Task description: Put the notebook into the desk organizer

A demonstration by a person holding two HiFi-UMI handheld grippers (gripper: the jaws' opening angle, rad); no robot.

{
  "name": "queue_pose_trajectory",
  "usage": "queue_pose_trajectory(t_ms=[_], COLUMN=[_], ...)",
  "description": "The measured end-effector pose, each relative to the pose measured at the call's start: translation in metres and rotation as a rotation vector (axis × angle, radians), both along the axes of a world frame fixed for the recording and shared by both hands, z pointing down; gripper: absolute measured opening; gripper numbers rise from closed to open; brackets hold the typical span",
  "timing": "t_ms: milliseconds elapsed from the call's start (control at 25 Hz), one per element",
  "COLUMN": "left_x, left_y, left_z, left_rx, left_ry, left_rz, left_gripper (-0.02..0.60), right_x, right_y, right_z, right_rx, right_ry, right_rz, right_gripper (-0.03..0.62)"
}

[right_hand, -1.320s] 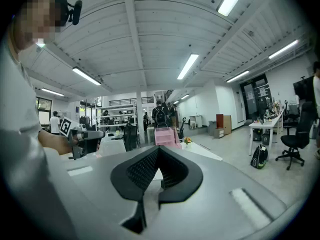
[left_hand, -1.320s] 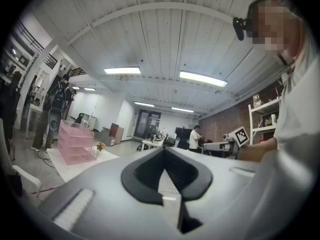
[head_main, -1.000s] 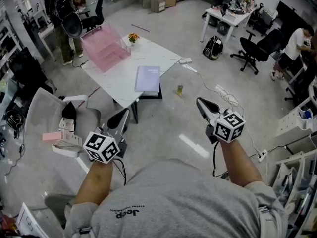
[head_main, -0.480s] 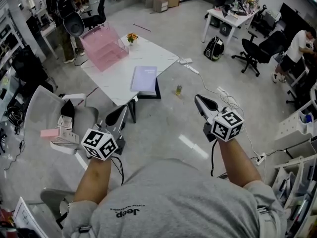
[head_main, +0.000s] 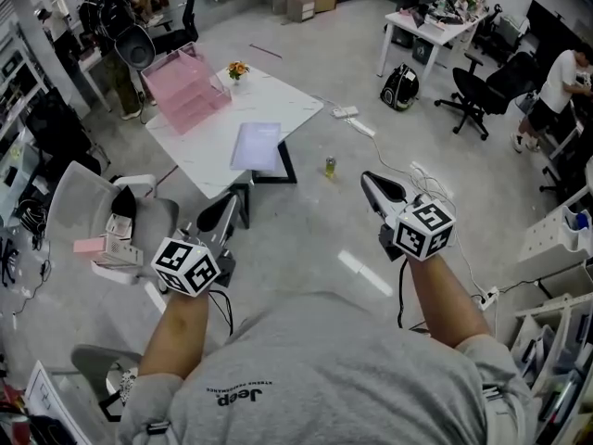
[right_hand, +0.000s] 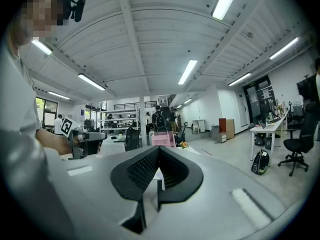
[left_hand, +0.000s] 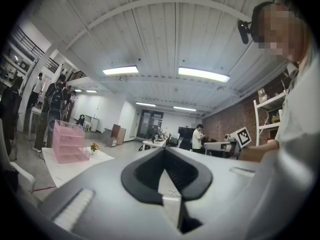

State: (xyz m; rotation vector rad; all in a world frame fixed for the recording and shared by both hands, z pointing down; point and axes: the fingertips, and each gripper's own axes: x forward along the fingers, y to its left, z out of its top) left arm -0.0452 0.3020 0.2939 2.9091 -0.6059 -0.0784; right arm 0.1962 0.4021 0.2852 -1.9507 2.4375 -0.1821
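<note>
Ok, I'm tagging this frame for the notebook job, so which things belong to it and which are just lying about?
Belongs to the job:
notebook
pink desk organizer
white table under both
left gripper and right gripper, jaws together, empty

Just lying about:
flower pot
small container on the floor
power strip
backpack
grey chair

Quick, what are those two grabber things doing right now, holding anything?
Left grey two-jaw gripper: closed, empty.
Right grey two-jaw gripper: closed, empty.
</note>
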Motion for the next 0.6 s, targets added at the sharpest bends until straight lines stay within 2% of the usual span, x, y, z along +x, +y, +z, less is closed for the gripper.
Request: queue_pose_trajectory(t_ms=[280, 320, 520, 600], left_x=[0.023, 0.026, 0.035, 0.037], left_y=[0.007, 0.008, 0.008, 0.008], left_z=[-0.002, -0.001, -0.003, -0.001], left_rx=[0.005, 0.005, 0.003, 0.001], left_ry=[-0.01, -0.012, -0.011, -0.013], left_rz=[0.007, 0.008, 0.007, 0.011], left_gripper=[0.055, 0.055, 0.055, 0.055], right_x=[0.013, 0.012, 0.013, 0.015], right_y=[0.006, 0.007, 0.006, 0.004], right_z=[-0.001, 0.0, -0.003, -0.005], right_rx=[0.02, 0.02, 0.044, 0.055], right_ry=[-0.021, -0.032, -0.031, -0.027], right_rz=[-0.03, -0.05, -0.101, -0.098], right_gripper=[0.003, 0.033, 0.311, 0.373])
